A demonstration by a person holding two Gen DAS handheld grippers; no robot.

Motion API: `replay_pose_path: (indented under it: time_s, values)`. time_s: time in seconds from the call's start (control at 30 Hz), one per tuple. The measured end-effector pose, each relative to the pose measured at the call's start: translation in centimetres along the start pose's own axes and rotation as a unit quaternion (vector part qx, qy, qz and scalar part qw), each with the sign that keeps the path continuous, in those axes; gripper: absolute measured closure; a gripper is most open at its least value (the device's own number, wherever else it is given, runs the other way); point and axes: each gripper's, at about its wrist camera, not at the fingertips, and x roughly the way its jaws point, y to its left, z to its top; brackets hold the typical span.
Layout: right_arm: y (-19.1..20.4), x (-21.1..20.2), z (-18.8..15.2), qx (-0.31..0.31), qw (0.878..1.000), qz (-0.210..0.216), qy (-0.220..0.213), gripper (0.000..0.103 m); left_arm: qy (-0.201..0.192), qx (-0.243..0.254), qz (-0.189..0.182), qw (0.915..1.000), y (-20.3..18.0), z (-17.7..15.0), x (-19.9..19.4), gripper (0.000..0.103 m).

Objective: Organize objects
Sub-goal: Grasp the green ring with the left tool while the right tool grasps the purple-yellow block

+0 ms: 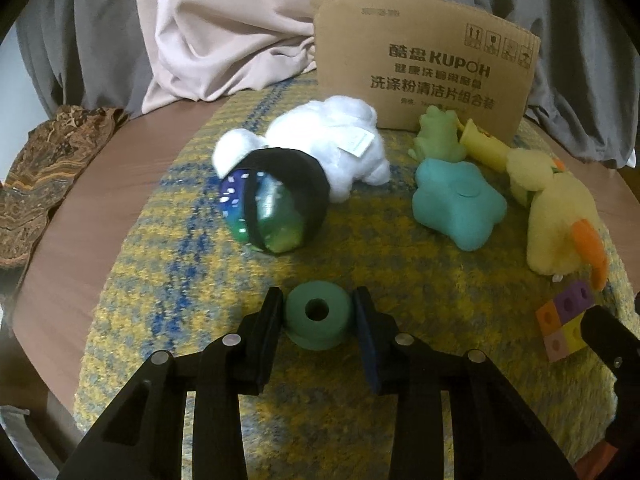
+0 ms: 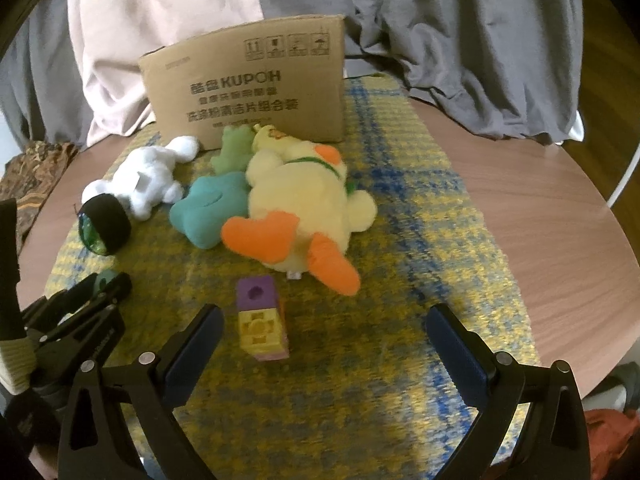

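Gripping item: green foam ring [image 1: 317, 315], near edge of the woven mat [image 1: 160, 280], clamped between the left gripper [image 1: 318, 312] fingers. Right gripper [image 2: 324, 334] spread wide, empty, beside the purple-yellow block [image 2: 263, 322]. Cardboard box [image 1: 424, 64] stands far. Risk: soft round ring squeezing out sideways; carry path crosses the plush duck [image 2: 304, 216].

Black angular left gripper [image 1: 317, 312], silver screws, blue-padded fingers [image 2: 454, 342].
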Motion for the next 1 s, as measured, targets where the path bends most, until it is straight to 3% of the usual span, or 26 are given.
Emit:
replay_pose_path:
  time_s: [0.1, 0.23, 0.43, 1.0]
  values:
    - [0.7, 0.3, -0.1, -0.006, 1.0, 0.014, 0.005, 0.012, -0.003, -0.006, 0.005, 1.0, 0.7, -0.2, -0.4, 0.068]
    - [1.6, 1.4, -0.4, -0.015, 0.999, 0.038, 0.028, 0.046, -0.003, -0.013, 0.009, 0.9999, 1.6, -0.5, -0.7, 0.068]
    - [2.1, 2.3, -1.1, -0.007, 0.997, 0.07, 0.044, 0.08, -0.002, -0.021, 0.012, 0.9997, 2.3, -0.8, -1.0, 0.068]
    - [1.7, 0.2, -0.8, -0.009, 0.996, 0.083, 0.017, 0.082, -0.03, -0.011, 0.011, 0.9994, 1.4, -0.4, -3.5, 0.068]
